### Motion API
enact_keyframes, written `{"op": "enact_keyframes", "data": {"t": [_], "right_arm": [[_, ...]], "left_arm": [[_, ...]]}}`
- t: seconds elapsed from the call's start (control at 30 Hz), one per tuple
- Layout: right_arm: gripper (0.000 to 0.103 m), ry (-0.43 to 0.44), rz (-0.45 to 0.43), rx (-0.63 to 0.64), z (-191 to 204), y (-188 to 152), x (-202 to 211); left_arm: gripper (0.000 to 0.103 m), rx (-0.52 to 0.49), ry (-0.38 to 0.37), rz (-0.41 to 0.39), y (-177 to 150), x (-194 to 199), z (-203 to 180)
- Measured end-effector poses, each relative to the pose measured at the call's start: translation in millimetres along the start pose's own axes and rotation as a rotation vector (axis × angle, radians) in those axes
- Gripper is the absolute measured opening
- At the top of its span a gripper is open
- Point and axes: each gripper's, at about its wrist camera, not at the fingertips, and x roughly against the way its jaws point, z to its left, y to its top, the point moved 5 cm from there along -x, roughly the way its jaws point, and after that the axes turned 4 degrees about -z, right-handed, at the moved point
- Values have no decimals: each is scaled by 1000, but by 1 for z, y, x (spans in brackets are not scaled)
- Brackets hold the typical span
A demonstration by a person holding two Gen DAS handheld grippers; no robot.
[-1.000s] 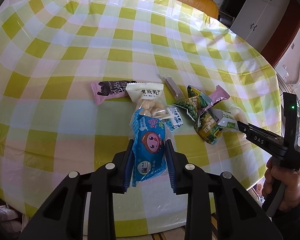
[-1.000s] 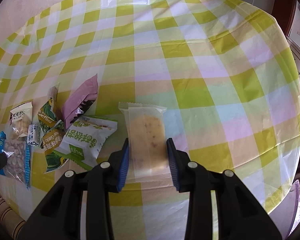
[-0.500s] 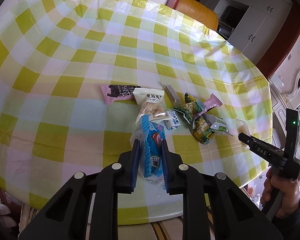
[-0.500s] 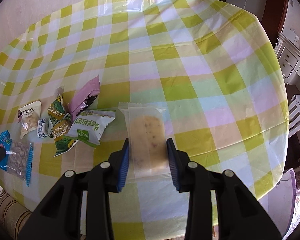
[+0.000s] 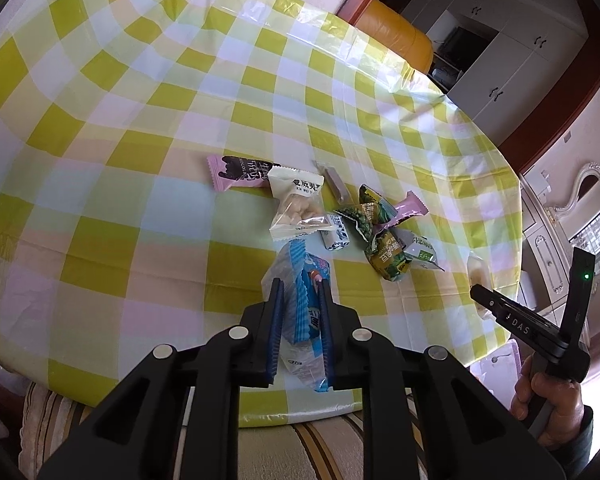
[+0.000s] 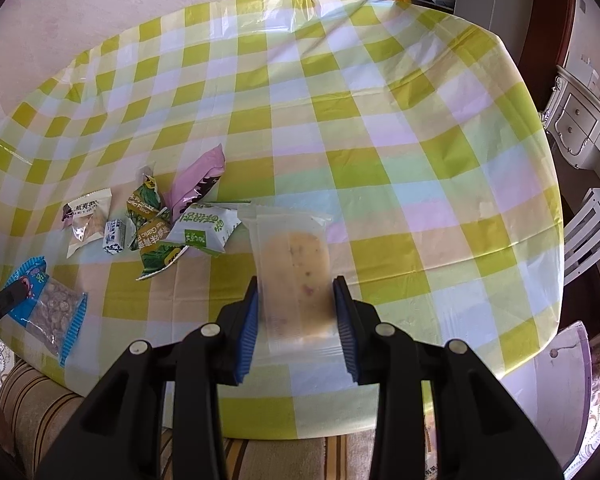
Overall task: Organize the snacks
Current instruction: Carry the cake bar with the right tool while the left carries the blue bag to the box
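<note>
My left gripper (image 5: 300,292) is shut on a blue snack packet (image 5: 302,304), squeezed narrow and lifted off the checked tablecloth (image 5: 140,120). From the right wrist view that same blue packet (image 6: 48,308) hangs at the far left. My right gripper (image 6: 296,292) is shut on a frosted packet with a beige cake (image 6: 294,268), held above the cloth. The other snacks lie in a loose cluster: a pink bar (image 5: 236,172), a white packet (image 5: 298,208), green packets (image 5: 380,240) and a small blue-white candy (image 5: 336,236).
The round table's front edge (image 6: 300,428) is close below both grippers, with a striped cushion (image 5: 300,448) under it. A person's hand (image 5: 548,400) holds the right gripper's handle. An orange chair (image 5: 396,40) and white cabinets (image 5: 500,64) stand behind the table.
The left jaws squeezed in on the blue packet and lifted it back from the white packet. The right gripper rose and drew back with the cake packet, so more of the table shows.
</note>
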Motion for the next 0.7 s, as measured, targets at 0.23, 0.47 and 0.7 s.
{"op": "enact_keyframes", "data": {"t": [0.23,0.47,0.7], "right_arm": [[36,3,-4,-2,-6,-8,13],[36,-17,8,-21,-24,-21,26],[36,-70,30,-64,-61,-37,37]], "left_arm": [[16,-41,-24,5,-3,4,-24],[16,-127,-89,26,-13,2,-73],[16,-245,-180,81,-31,-11,-140]]}}
